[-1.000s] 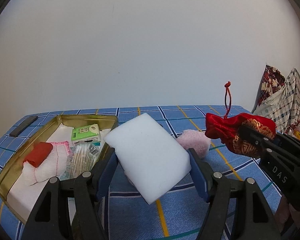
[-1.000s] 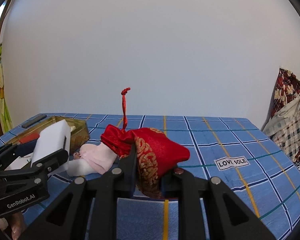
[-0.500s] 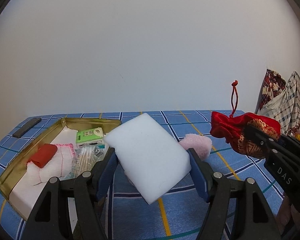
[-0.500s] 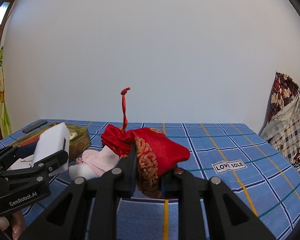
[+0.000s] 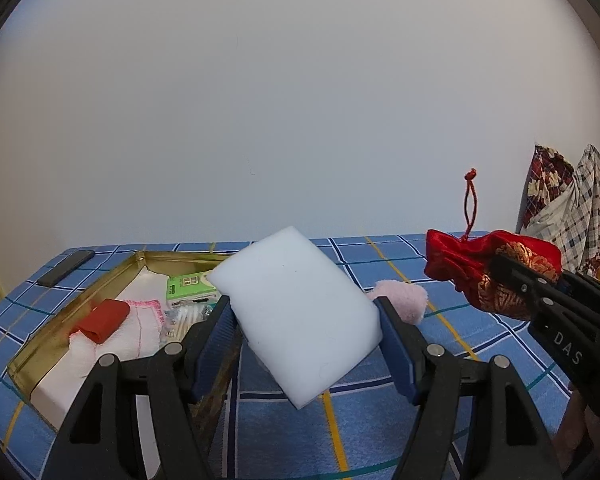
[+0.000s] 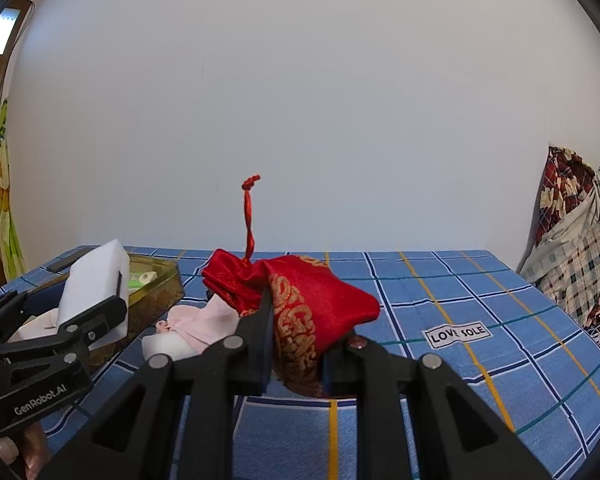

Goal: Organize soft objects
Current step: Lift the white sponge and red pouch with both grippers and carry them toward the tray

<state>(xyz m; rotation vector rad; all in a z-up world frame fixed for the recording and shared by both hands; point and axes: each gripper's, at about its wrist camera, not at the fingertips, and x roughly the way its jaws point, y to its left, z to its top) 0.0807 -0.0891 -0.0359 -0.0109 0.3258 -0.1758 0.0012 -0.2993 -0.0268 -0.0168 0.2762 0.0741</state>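
Dark flat object: 1 lay [image 5: 65, 272] at the far left on the blue checked cloth [image 5: 440, 292].
Tin: 1 gold open tin [image 5: 72, 312] sat left of centre on the cloth.
Tin contents: 1 red fabric piece [image 5: 102, 319] on 1 white cloth with pink stitching [image 5: 138, 322], 1 green packet [image 5: 188, 290], and clear packs of what looked like cotton swabs [image 5: 184, 318]; their number could not be told.
Left gripper: 1 [image 5: 306, 322], its blue-padded fingers clamped on the 2 sides of 1 white sponge block [image 5: 296, 320], held tilted above the cloth beside the tin.
Pink fluffy item: 1 [image 5: 406, 300] lay on the cloth between the 2 grippers.
Right gripper: 1 [image 6: 298, 344], closed narrow on 1 red pouch with gold pattern [image 6: 300, 300], lifted off the cloth, its drawstring [image 6: 249, 216] standing upright.
Label: 1 reading "LOVE SOLE" [image 6: 457, 336] lay on the cloth to the right.
Plaid fabrics: a pile [image 6: 576, 240] at the far right.
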